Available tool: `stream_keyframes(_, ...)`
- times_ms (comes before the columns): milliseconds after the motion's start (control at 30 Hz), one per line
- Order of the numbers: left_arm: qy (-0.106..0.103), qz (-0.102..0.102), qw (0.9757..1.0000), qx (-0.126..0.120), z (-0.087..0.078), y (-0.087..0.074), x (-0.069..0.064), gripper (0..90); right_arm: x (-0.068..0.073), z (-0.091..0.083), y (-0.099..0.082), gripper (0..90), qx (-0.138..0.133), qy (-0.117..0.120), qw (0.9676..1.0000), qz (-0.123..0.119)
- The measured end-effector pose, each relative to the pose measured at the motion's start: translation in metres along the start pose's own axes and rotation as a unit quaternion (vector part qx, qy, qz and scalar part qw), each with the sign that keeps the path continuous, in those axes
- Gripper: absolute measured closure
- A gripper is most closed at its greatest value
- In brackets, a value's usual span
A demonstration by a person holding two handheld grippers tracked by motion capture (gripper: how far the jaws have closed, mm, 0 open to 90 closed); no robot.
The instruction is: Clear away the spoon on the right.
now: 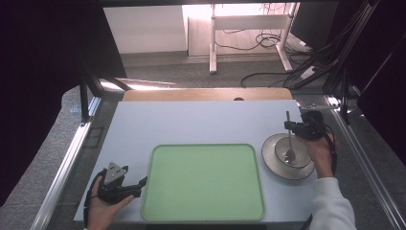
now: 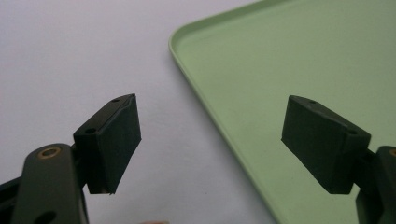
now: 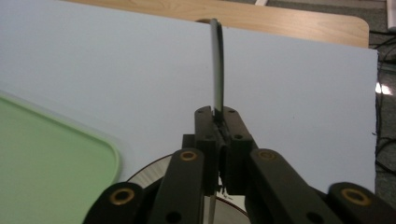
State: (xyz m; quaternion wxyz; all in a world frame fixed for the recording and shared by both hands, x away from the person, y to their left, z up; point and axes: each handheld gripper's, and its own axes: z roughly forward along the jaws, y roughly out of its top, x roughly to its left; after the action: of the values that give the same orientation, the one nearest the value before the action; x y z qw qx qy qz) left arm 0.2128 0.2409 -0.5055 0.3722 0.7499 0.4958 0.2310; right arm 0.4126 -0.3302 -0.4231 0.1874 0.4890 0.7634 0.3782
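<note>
Spoon held upright over a bowl at the right of the desk [image 1: 191, 120].
The left gripper [image 1: 136, 184] rests with jaws wide apart, empty, just beside the near-left corner of the bare green tray [image 1: 158, 201]. Right of the tray, a bowl [image 1: 282, 160] sits on a plate [image 1: 270, 165]; the right gripper [image 1: 292, 126] is clamped on the handle of a spoon [image 1: 289, 143], whose scoop rests in the bowl.

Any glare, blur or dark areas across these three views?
High view: bright glare on the floor beyond the table, both sides very dark. Left gripper view: soft, tray evenly lit. Right gripper view: jaws shut on the spoon, its handle sharp, near arms blurred.
</note>
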Motion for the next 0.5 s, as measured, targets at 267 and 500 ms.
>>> stream_keyframes(267,0.000,0.002,1.0000,0.001,0.001,0.000,0.000,19.4,-0.003,-0.011,0.002,88.9,-0.027,0.022,0.9994,0.007)
stream_keyframes(500,0.001,0.003,1.0000,0.003,0.001,-0.001,0.000,19.5,-0.005,-0.025,0.005,88.9,-0.050,0.030,0.9982,0.016)
